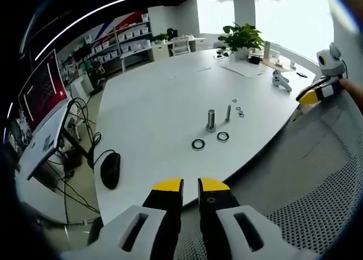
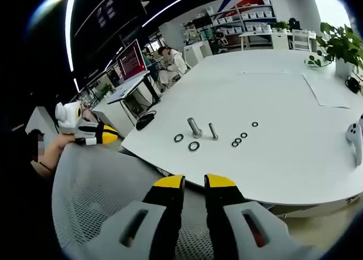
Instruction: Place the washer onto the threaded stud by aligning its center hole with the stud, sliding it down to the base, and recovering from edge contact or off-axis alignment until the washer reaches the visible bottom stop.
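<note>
Looking along my left gripper (image 1: 190,184), I see its yellow-tipped jaws nearly pressed together, pinching nothing, hovering over a grey mesh chair back (image 1: 317,175) short of the white table (image 1: 147,107). Taking the thick threaded stud (image 1: 211,120) as landmark: one large washer (image 1: 198,144) lies just left and nearer me, another washer (image 1: 223,137) just right, a thinner stud (image 1: 228,113) beyond, small washers (image 1: 239,111) farther right. My right gripper (image 2: 194,182) is likewise almost closed and empty, well back from the stud.
</note>
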### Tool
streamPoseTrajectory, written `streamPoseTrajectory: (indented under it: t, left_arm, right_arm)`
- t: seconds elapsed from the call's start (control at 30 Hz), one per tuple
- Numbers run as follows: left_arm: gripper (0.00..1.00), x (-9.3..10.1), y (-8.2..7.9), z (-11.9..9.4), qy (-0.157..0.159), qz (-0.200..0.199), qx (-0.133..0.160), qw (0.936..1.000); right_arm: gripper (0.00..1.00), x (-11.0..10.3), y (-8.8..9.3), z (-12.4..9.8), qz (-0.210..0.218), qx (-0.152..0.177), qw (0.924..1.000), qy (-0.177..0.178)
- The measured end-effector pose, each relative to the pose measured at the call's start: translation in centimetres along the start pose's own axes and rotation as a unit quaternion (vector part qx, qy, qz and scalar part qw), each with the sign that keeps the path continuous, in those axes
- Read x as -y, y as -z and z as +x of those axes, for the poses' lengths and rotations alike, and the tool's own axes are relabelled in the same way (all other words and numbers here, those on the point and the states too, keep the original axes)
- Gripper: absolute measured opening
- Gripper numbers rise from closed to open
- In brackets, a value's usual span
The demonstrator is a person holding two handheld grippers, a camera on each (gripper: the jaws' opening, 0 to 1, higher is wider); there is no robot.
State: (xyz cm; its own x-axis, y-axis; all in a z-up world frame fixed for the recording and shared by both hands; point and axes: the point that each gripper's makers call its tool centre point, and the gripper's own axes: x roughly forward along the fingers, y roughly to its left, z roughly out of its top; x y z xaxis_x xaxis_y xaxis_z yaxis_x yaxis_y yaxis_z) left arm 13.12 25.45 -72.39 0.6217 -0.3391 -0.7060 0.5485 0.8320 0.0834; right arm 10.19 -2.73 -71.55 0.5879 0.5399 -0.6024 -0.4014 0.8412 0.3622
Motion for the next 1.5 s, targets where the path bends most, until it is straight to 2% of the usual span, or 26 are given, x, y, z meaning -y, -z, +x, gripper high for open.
streamPoseTrajectory:
  t: [0.43,0.53,0.6,0.77,0.87,0.97,1.13,1.3,1.4,1.5]
  left_arm:
    - [0.07,-0.2,-0.2,0.0,-0.003,0.000,0.005,1.0000]
    - [0.07,-0.2,-0.2,0.0,-0.003,0.000,0.006,1.0000]
    - [0.07,-0.2,-0.2,0.0,-0.004,0.000,0.006,1.0000]
    - [0.07,-0.4,-0.2,0.0,-0.009,-0.004,0.007,0.9999]
    - [0.07,-0.5,-0.2,0.0,-0.012,-0.004,0.008,0.9999]
    - [0.07,-0.5,-0.2,0.0,-0.011,-0.003,0.008,0.9999]
    - [0.07,-0.4,-0.3,0.0,-0.008,0.003,0.007,0.9999]
    - [0.06,-0.5,-0.4,-0.1,-0.011,-0.001,0.013,0.9999]
    - [0.06,-0.5,-0.5,-0.1,-0.012,-0.001,0.016,0.9998]
    - [0.05,-0.5,-0.6,-0.1,-0.012,-0.002,0.018,0.9998]
  right_arm:
    - [0.22,-0.2,0.2,0.1,-0.006,-0.010,0.9999,-0.004]
    - [0.22,-0.7,0.2,0.2,-0.018,-0.015,0.9995,-0.020]
    - [0.21,-0.7,-0.2,0.0,-0.021,0.000,0.9996,-0.020]
    - [0.20,-1.1,-0.1,0.1,-0.046,-0.016,0.9986,-0.021]
    - [0.21,-1.4,-0.2,0.1,-0.054,-0.014,0.9978,-0.034]
    - [0.21,-1.8,0.1,0.1,-0.076,-0.027,0.9953,-0.053]
    - [0.21,-2.5,0.8,0.2,-0.138,-0.083,0.9820,-0.099]
    - [0.21,-1.7,0.1,1.2,-0.166,-0.102,0.9752,-0.105]
    - [0.21,-0.6,0.1,2.2,-0.191,-0.125,0.9682,-0.102]
    - [0.22,0.2,-0.3,3.3,-0.197,-0.136,0.9656,-0.102]
